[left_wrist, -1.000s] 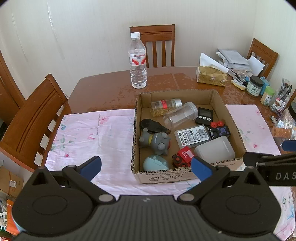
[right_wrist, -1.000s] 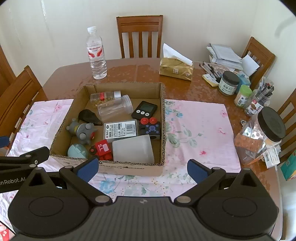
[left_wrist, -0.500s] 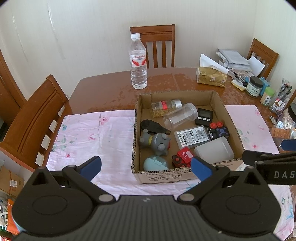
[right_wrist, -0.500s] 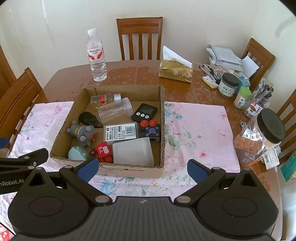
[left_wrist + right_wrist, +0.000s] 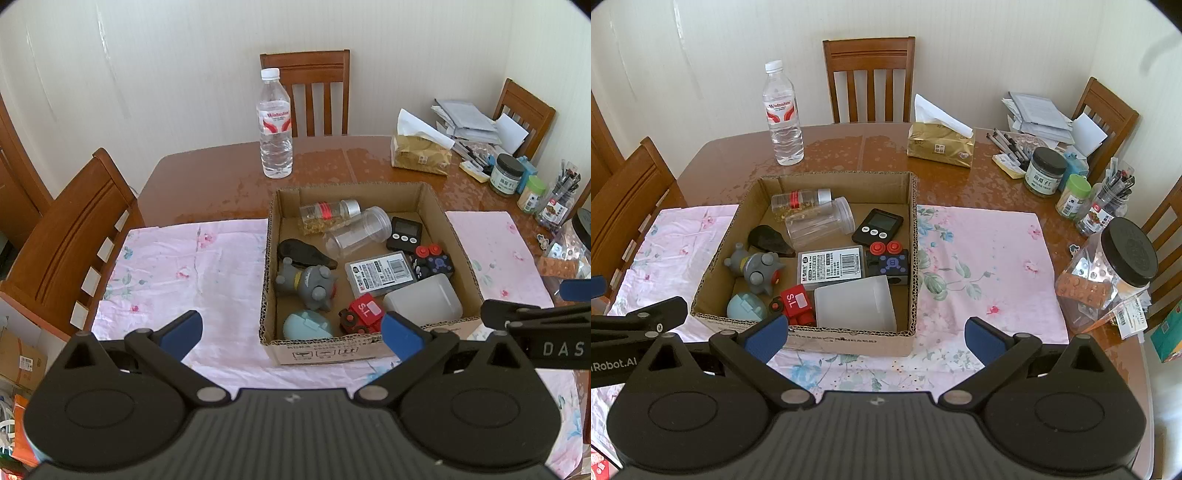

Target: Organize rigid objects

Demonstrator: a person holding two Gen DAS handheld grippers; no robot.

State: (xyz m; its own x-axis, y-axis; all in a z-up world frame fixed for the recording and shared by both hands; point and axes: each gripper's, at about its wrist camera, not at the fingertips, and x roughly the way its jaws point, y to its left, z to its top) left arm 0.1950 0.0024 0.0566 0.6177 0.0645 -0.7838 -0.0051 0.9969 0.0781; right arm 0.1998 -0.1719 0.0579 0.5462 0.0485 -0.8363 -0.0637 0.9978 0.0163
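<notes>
Both your left gripper (image 5: 291, 332) and right gripper (image 5: 873, 336) hover with fingers spread, empty, near the cardboard box (image 5: 849, 341); its crowded toys sit touching, so you risk nudging neighbours

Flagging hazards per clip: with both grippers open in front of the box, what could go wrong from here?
The clear jar lies on its side against the spice bottle; a pinch may roll either. The cardboard box sits on loose pink cloth, so a nudge could slide it. Packed items leave the right gripper and left gripper little finger room.
</notes>
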